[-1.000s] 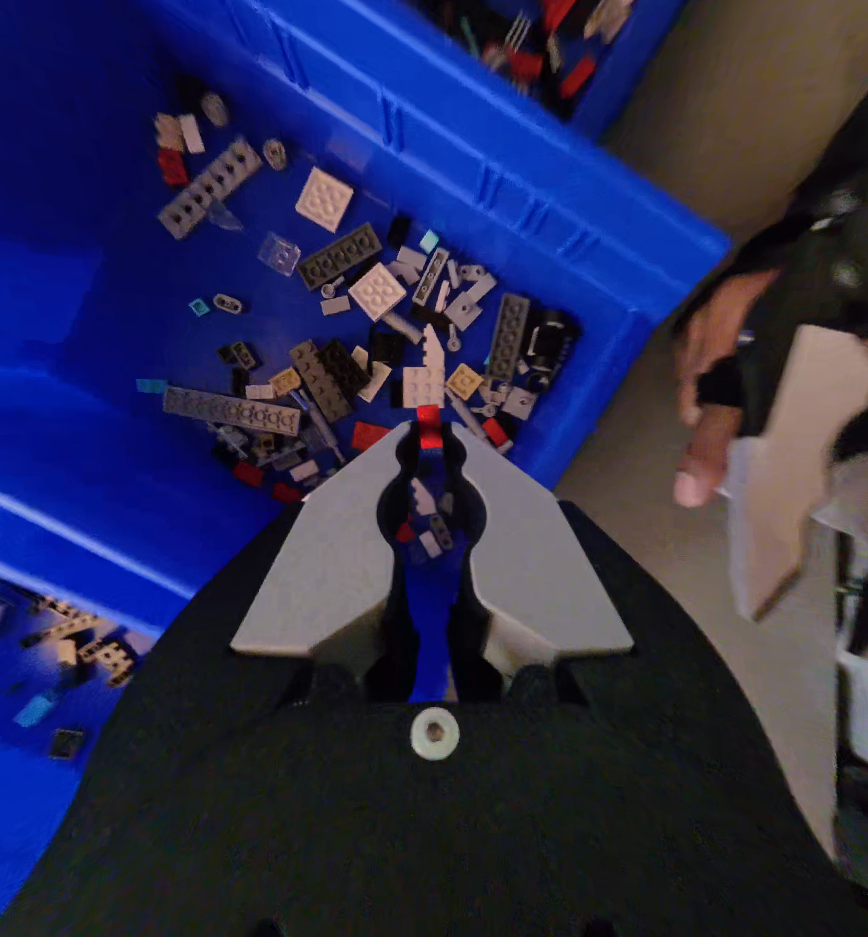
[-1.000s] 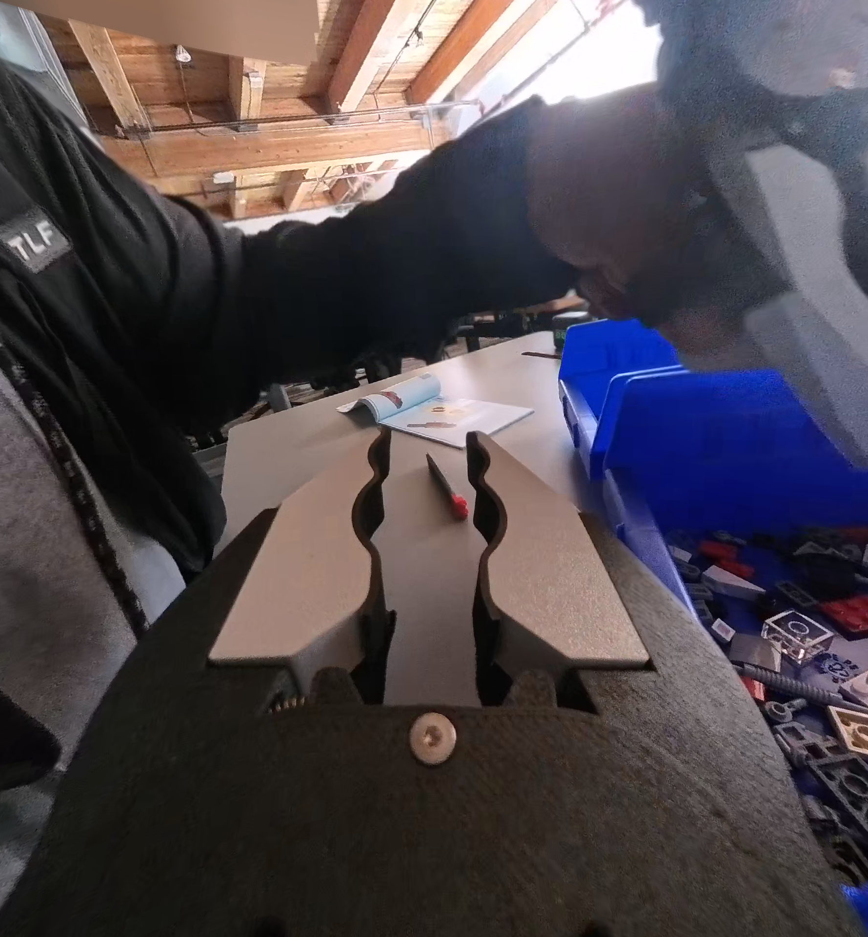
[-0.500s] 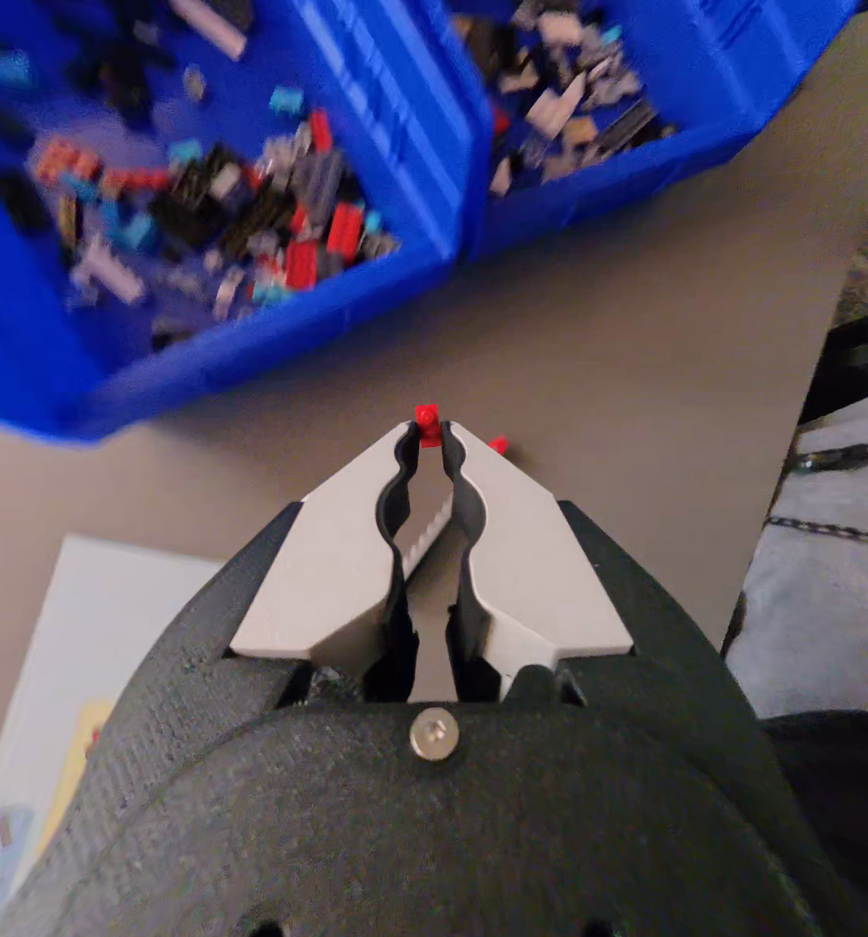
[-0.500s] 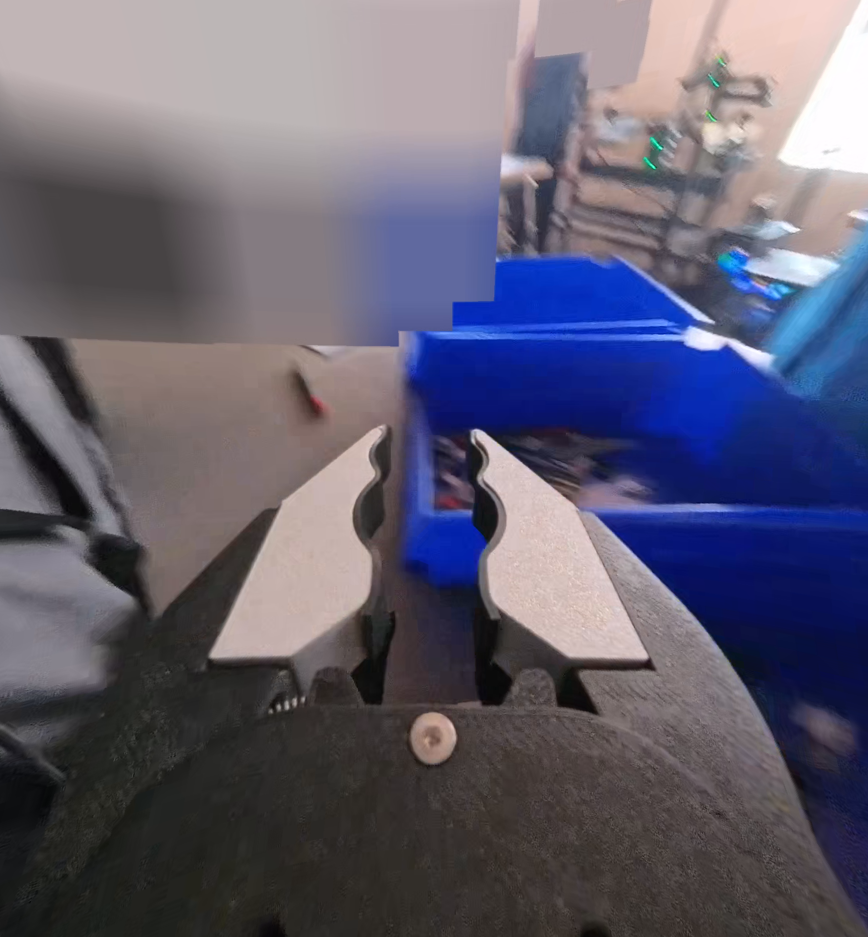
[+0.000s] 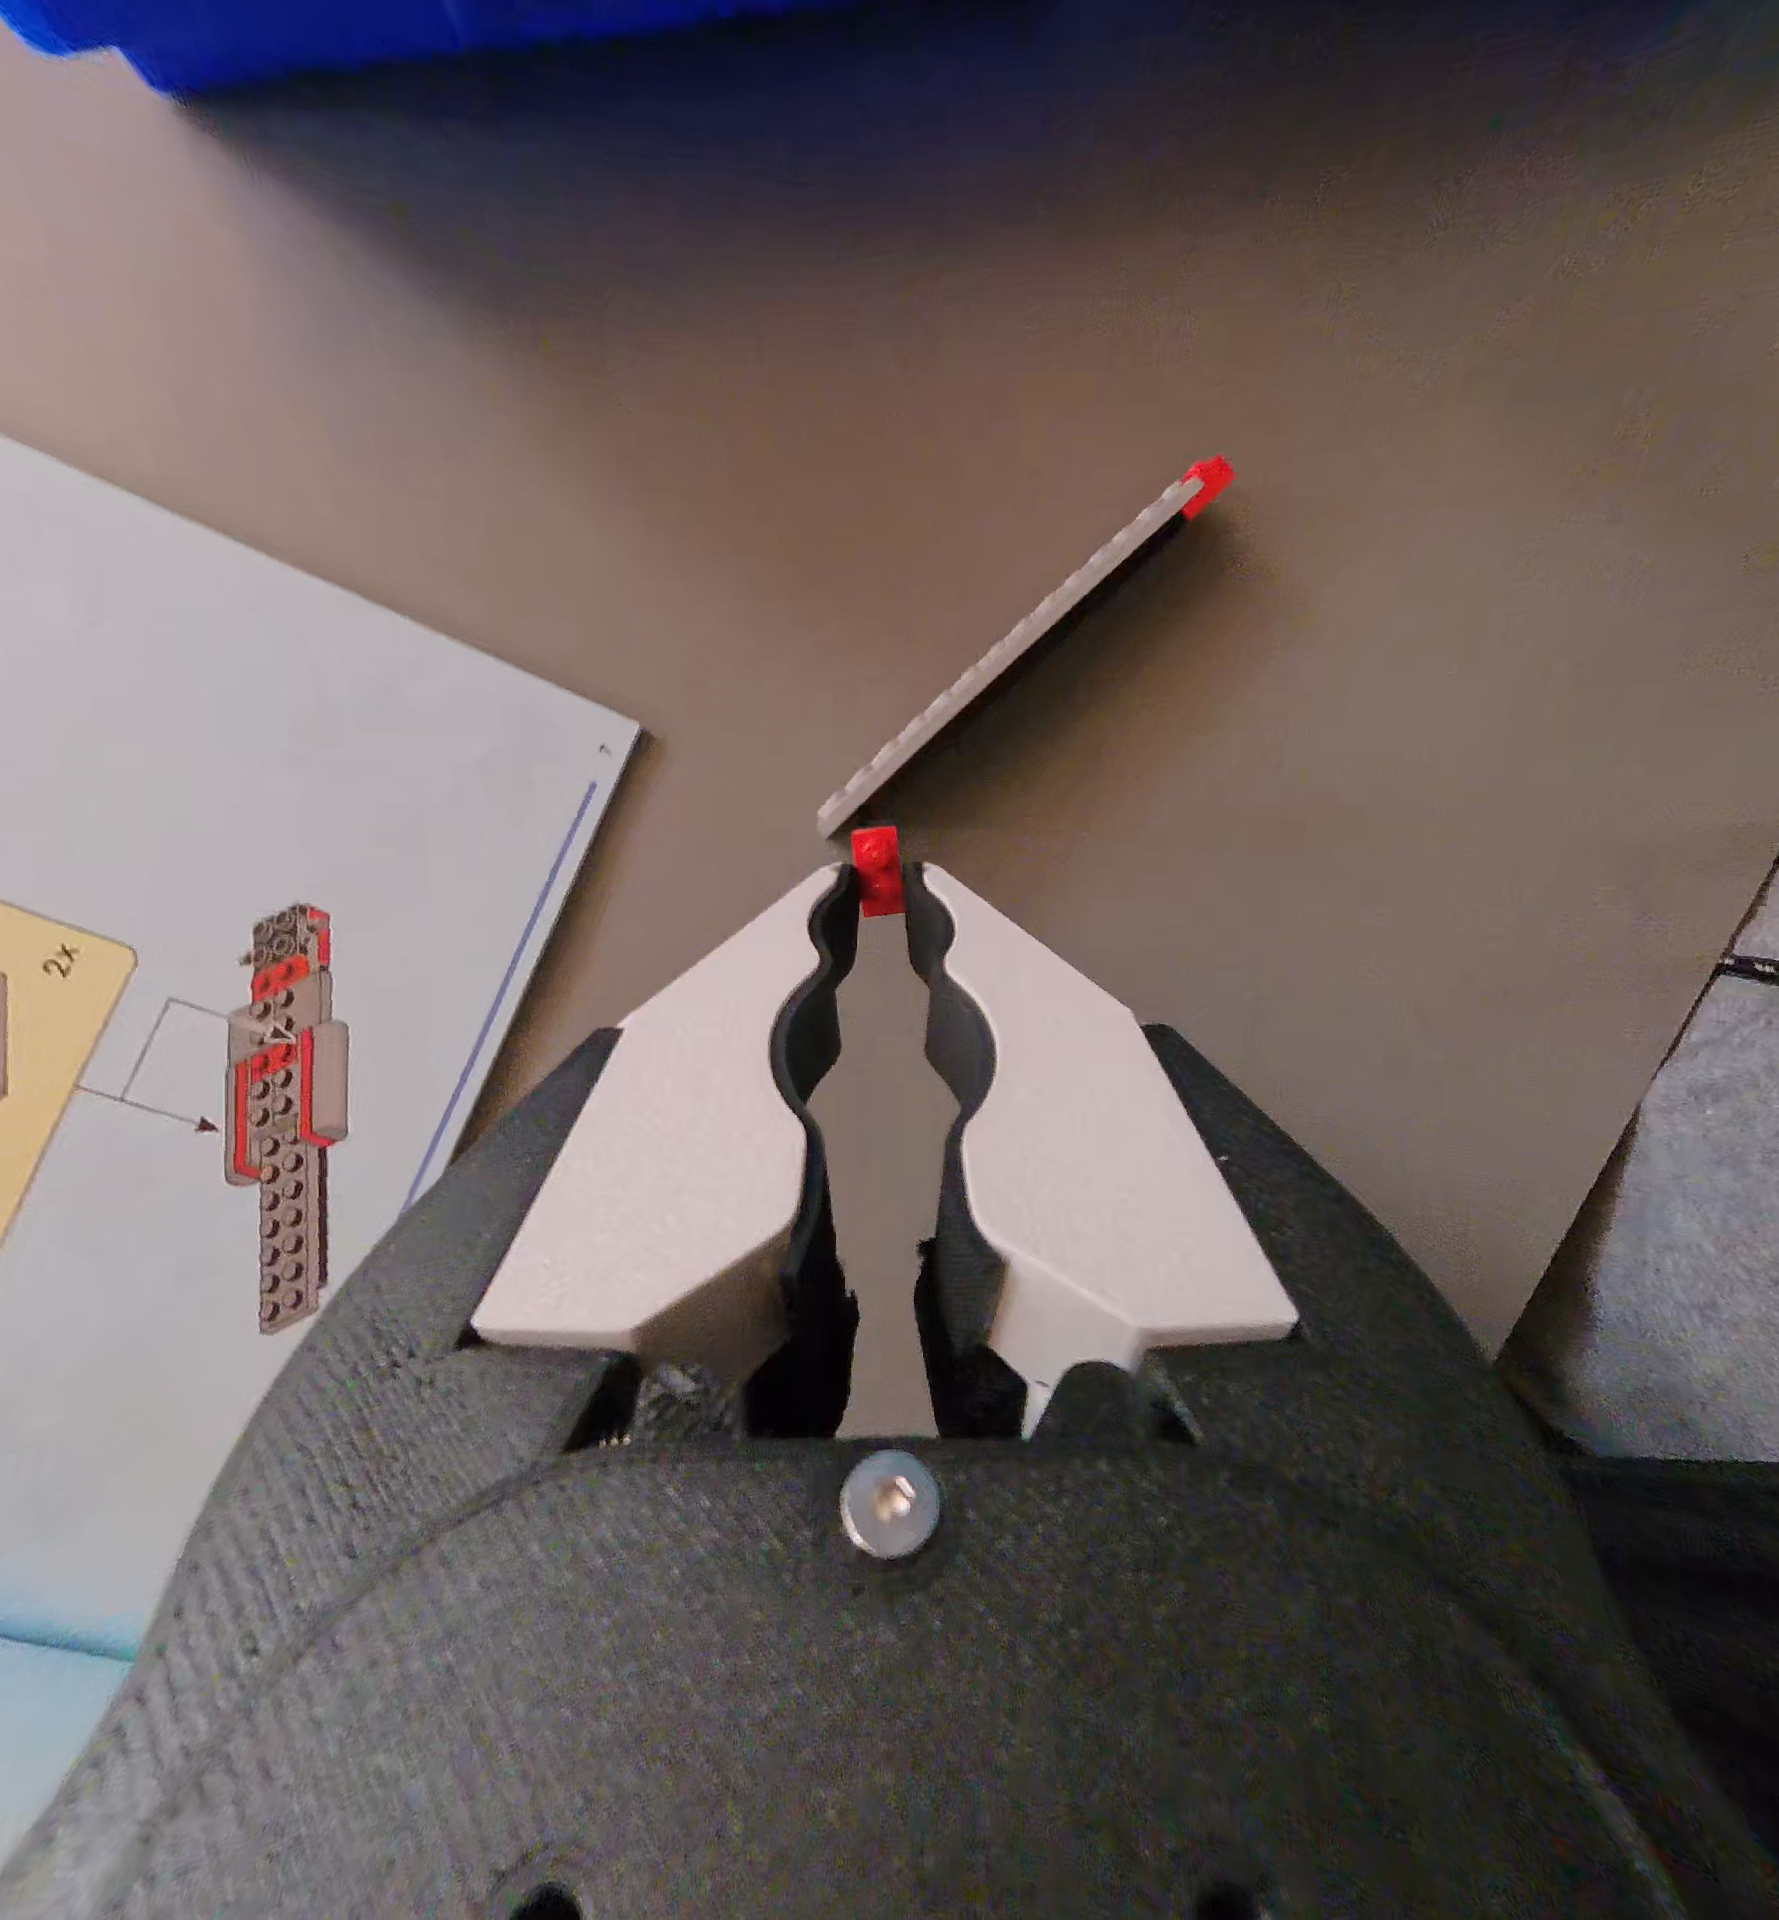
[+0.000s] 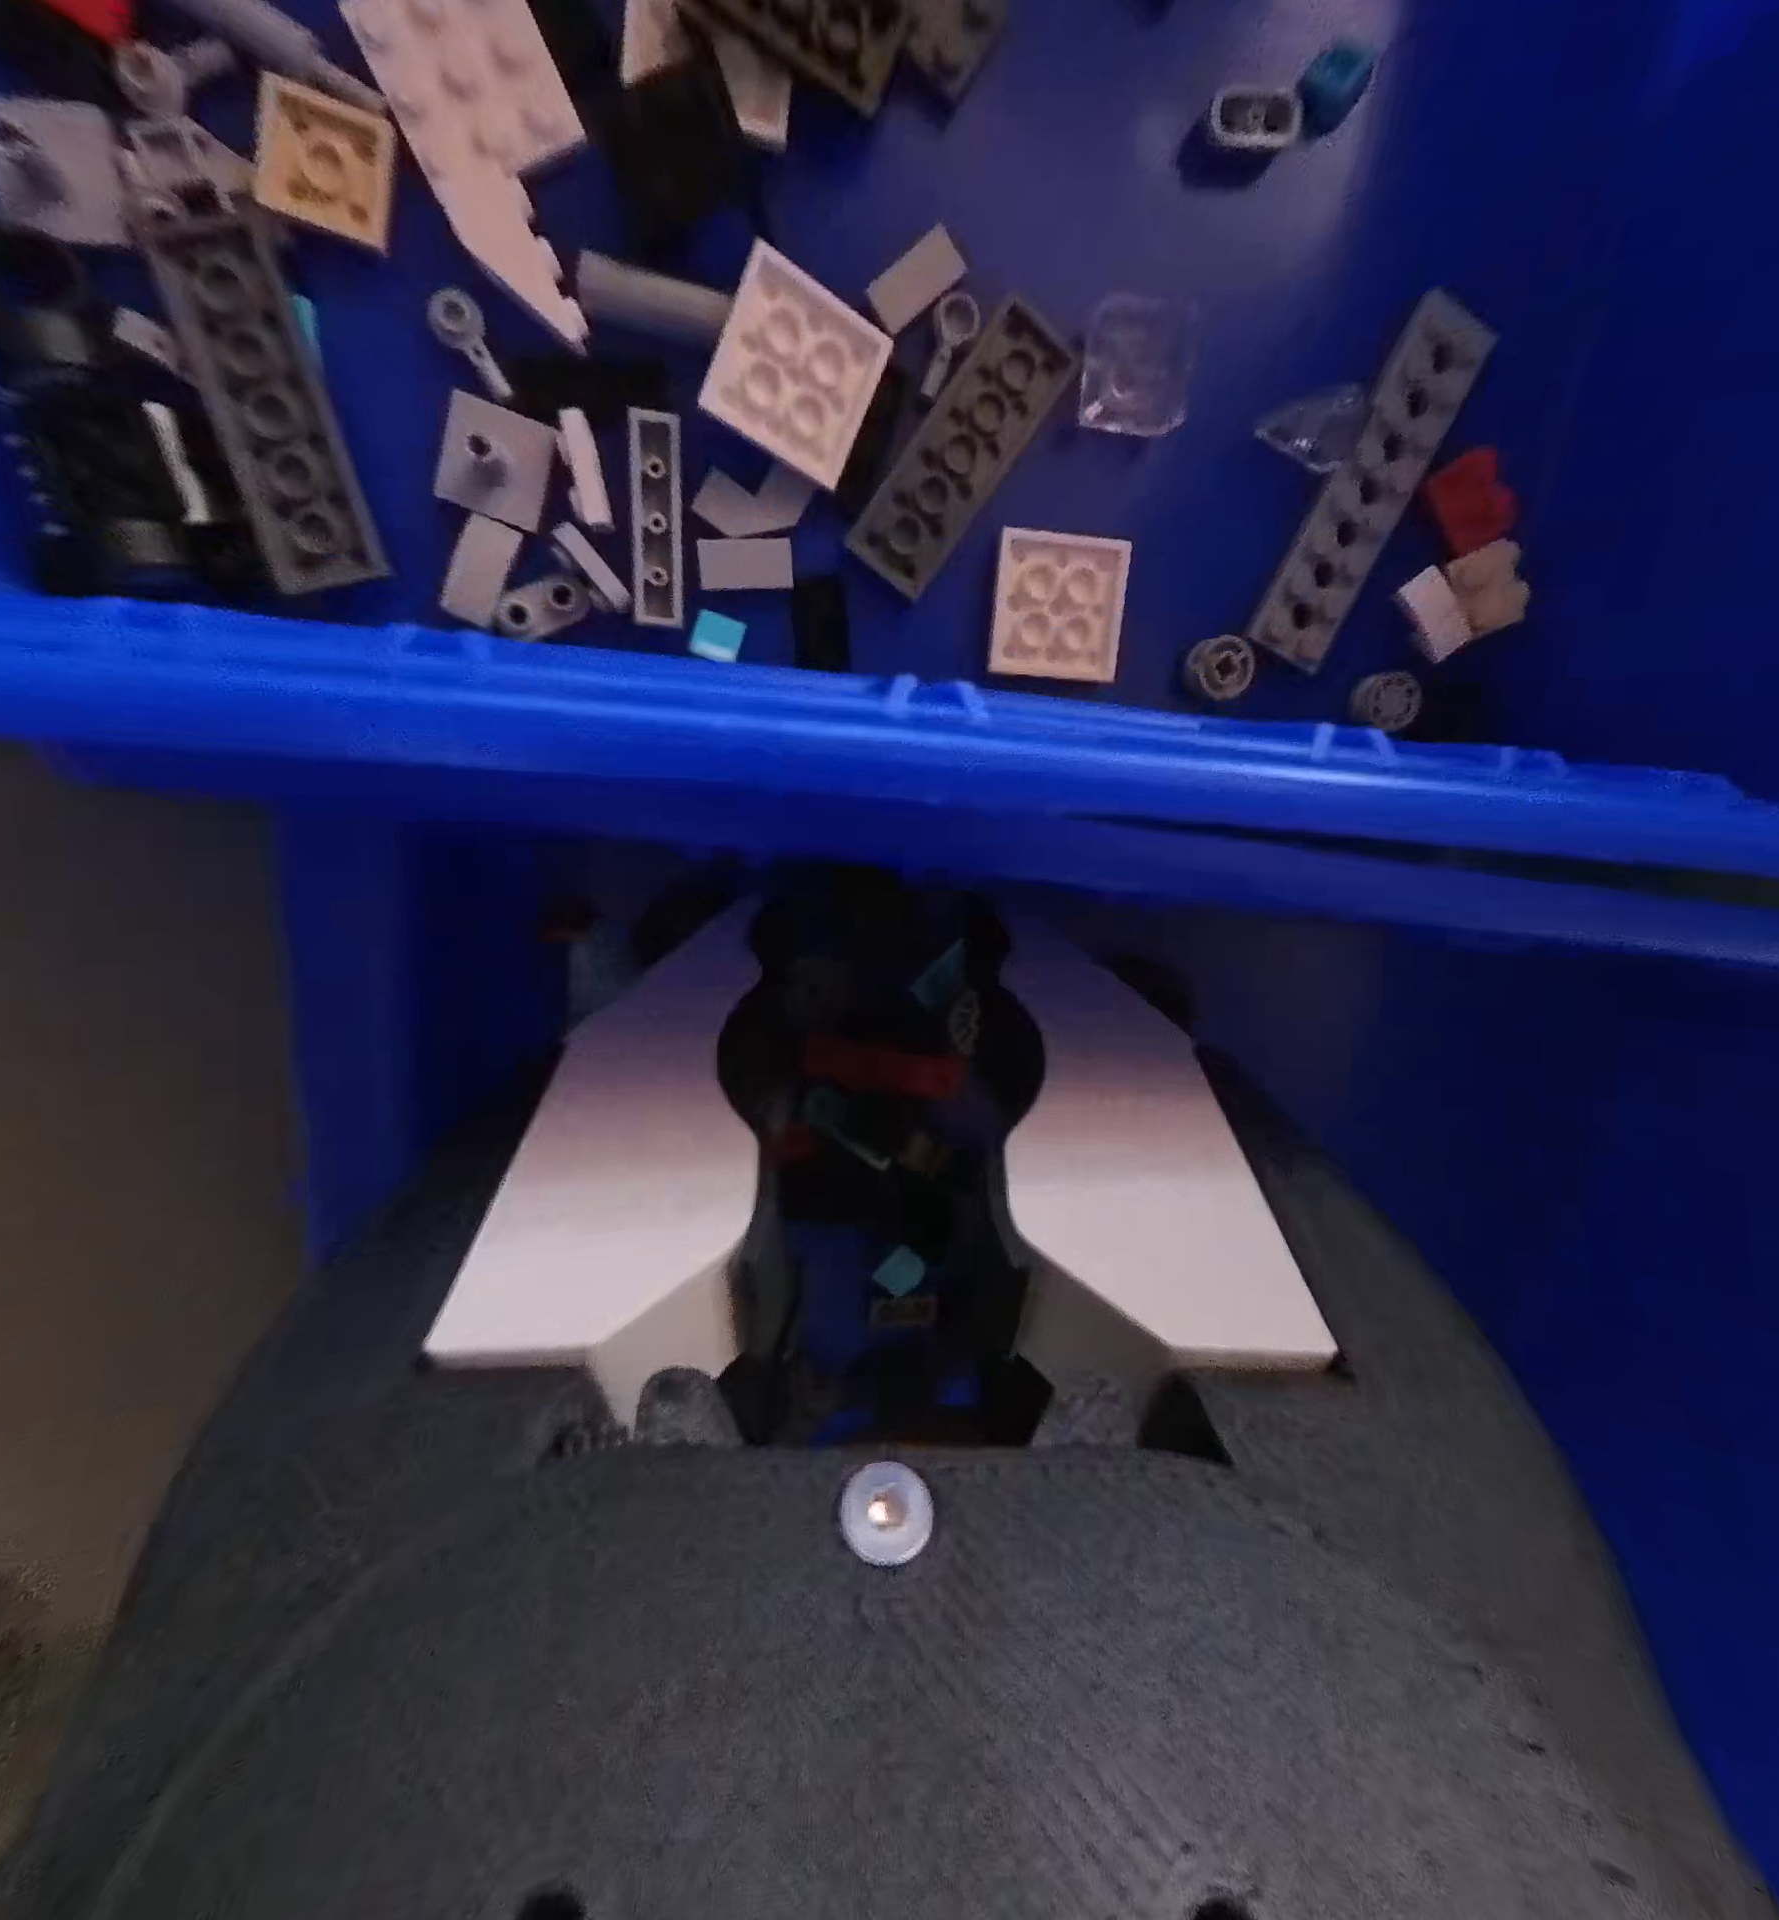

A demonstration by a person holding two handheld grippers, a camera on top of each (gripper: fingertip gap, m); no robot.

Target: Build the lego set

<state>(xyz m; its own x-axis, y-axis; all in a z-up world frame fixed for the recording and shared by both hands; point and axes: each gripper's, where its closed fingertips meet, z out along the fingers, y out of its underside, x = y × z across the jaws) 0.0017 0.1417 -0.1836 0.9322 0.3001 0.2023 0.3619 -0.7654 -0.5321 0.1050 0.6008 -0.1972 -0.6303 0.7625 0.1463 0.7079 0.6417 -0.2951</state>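
Observation:
My left gripper [image 5: 879, 878] is shut on a small red lego piece [image 5: 877, 857] at its fingertips, just above the table. Right beyond the tips lies a long grey plate [image 5: 1020, 644] with a red piece [image 5: 1207, 483] on its far end. The open instruction booklet [image 5: 241, 935] lies to the left. My right gripper [image 6: 880, 935] is open and empty, inside a blue bin [image 6: 864, 727], over dark loose pieces; its tips sit under the bin's rim. Beyond the rim lie many loose grey, white, tan and black pieces, such as a white square plate [image 6: 793, 376].
The brown table [image 5: 1280, 312] extends around the grey plate. A blue bin edge [image 5: 449, 31] shows at the top of the left wrist view. The table's edge and a grey floor [image 5: 1695, 1143] are at the right. Spacing between my two grippers at the tips: around 45 centimetres. My right gripper is the nearer one to the white square plate [image 6: 793, 376]: about 8 centimetres, against 40 centimetres.
My left gripper carried the red piece from the bin over the table to the near end of the grey plate. My right gripper swung from the table into a blue bin.

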